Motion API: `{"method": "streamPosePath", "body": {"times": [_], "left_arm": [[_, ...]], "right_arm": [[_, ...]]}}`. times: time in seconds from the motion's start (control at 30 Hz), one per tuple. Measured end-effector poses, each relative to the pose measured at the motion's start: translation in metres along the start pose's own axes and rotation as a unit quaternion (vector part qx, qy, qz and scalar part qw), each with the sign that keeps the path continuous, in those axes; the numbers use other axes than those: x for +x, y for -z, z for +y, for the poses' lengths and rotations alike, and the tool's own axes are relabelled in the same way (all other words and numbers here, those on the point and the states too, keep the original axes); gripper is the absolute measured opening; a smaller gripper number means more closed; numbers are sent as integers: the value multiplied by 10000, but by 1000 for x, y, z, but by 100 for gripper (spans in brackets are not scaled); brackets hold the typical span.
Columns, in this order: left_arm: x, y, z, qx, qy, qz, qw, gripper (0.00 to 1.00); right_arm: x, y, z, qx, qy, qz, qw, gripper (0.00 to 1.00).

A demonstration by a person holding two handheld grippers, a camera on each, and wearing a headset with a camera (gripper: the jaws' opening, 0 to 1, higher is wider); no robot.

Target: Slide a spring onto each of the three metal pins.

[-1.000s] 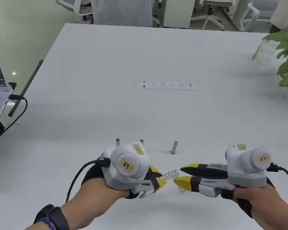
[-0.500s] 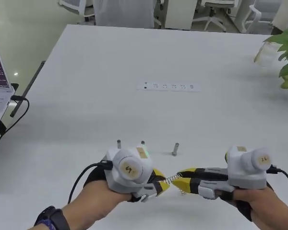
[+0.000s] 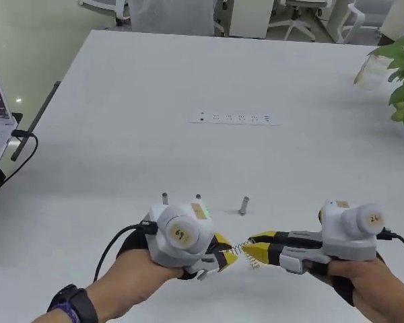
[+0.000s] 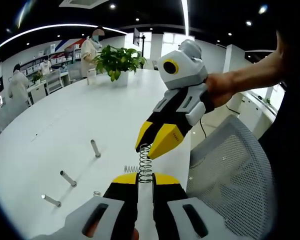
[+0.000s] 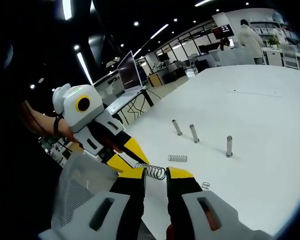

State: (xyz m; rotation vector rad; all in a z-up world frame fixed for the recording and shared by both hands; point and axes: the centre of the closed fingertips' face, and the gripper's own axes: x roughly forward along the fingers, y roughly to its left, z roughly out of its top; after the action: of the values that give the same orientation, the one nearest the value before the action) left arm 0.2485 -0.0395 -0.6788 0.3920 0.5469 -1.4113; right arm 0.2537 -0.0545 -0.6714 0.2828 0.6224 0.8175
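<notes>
Left gripper [image 3: 223,251]: near left, jaws pinched tight on one end of the spring [image 3: 240,247].
Right gripper [image 3: 253,246]: near right, jaws narrowed onto the spring's other end.
Loose spring [image 5: 177,158]: flat on the table [image 3: 121,134], between grippers and pins.
Pins [image 3: 244,206]: three, upright, bare, just beyond the grippers.
Power strip [image 3: 234,119]: farther, mid-table.

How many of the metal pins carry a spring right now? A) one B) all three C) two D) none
D: all three pins stand bare on the table, while one spring sits in the jaws, not on any pin.
</notes>
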Motion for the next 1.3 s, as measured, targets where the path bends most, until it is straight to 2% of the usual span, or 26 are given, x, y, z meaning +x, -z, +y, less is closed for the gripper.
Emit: {"method": "streamPosePath", "body": {"times": [0.37,0.43,0.7,1.0,1.1,1.17,1.23,1.3], "left_arm": [[-1,-3,2,95,-18,-45,9999,2],[-3,-7,3,78,-41,-150,9998,2],[-4,-11,5,81,-90,-230,9997,2],[-6,-15,7,110,-122,-322,9993,2],[-6,-17,7,131,-133,-361,9992,2],[-6,-18,7,141,-140,-377,9991,2],[-6,-18,6,141,-138,-379,9991,2],[-5,-19,5,143,-106,-410,9990,2]], "right_arm": [[-1,-6,0,15,3,-65,10000,14],[-1,-7,-1,28,14,-77,10000,14],[-2,-9,-4,160,40,-166,9997,16],[-4,-12,-4,512,-27,-394,9979,16],[-4,-15,-2,913,-184,-598,9939,15],[-6,-15,-3,985,-233,-676,9926,19],[-5,-14,3,1160,-389,-682,9901,26],[-4,-11,5,1101,-359,-636,9912,24]]}}
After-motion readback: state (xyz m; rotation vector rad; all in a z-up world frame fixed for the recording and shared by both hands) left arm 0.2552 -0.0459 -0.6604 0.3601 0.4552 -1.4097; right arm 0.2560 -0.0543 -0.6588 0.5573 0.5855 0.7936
